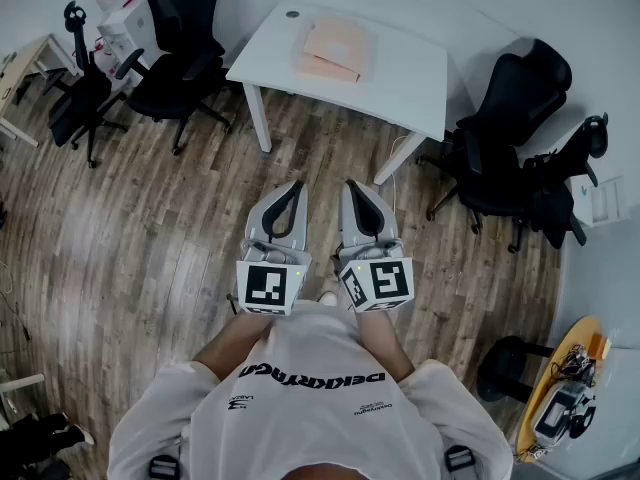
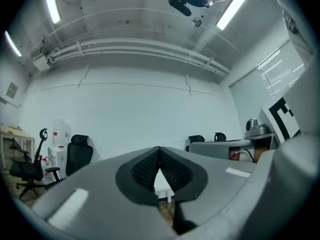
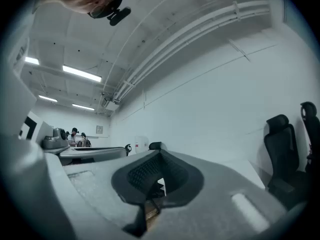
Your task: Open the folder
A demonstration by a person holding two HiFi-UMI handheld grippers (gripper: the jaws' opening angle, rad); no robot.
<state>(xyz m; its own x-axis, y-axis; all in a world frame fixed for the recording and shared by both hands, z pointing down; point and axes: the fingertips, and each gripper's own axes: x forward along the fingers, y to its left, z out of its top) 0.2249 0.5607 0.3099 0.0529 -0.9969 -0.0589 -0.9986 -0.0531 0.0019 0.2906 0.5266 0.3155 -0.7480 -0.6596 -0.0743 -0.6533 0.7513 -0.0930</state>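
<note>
A pale pink folder [image 1: 334, 48] lies closed and flat on the white table [image 1: 400, 78], well ahead of both grippers. My left gripper [image 1: 290, 187] and right gripper [image 1: 357, 187] are held side by side over the wooden floor, short of the table, pointing level toward it. Both are shut with nothing between the jaws. In the left gripper view the left gripper's [image 2: 159, 149] tips meet, with the white table edge showing below them. The right gripper [image 3: 160, 154] shows the same closed jaws in its own view.
Black office chairs stand left of the table [image 1: 185, 38] and right of it [image 1: 515, 118]. A wooden desk [image 1: 25, 68] sits at the far left, a yellow round table [image 1: 570, 388] with gear at the lower right. People stand far off in the right gripper view [image 3: 75, 136].
</note>
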